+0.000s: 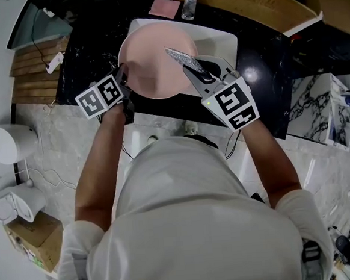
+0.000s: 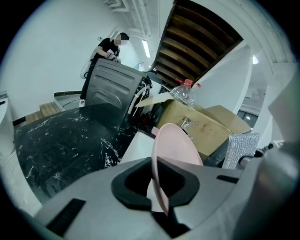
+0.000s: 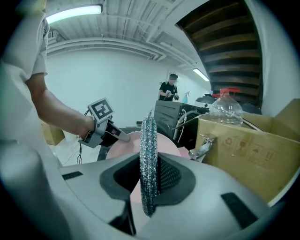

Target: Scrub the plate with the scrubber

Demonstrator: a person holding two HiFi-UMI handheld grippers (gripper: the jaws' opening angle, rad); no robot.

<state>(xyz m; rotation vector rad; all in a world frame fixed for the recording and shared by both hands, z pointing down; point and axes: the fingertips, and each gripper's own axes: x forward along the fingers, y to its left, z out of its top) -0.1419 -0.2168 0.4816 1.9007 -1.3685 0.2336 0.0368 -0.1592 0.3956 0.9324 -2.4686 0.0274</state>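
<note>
A pale pink plate (image 1: pixel 152 59) is held tilted over the white sink (image 1: pixel 224 42). My left gripper (image 1: pixel 124 80) is shut on the plate's left rim; in the left gripper view the plate (image 2: pixel 176 145) stands edge-on between the pads. My right gripper (image 1: pixel 192 65) is shut on a flat silvery scrubber (image 1: pixel 183 58), which hovers over the plate's right side. In the right gripper view the scrubber (image 3: pixel 149 164) stands upright between the jaws, with the plate (image 3: pixel 126 143) and the left gripper (image 3: pixel 121 135) behind it.
The sink sits in a black marble counter (image 1: pixel 84 65). A pink sponge (image 1: pixel 164 8) and a small bottle (image 1: pixel 189 4) lie behind the sink, with a cardboard box (image 1: pixel 261 3) at back right. The tap (image 3: pixel 202 148) sticks out on the right. A person stands far off.
</note>
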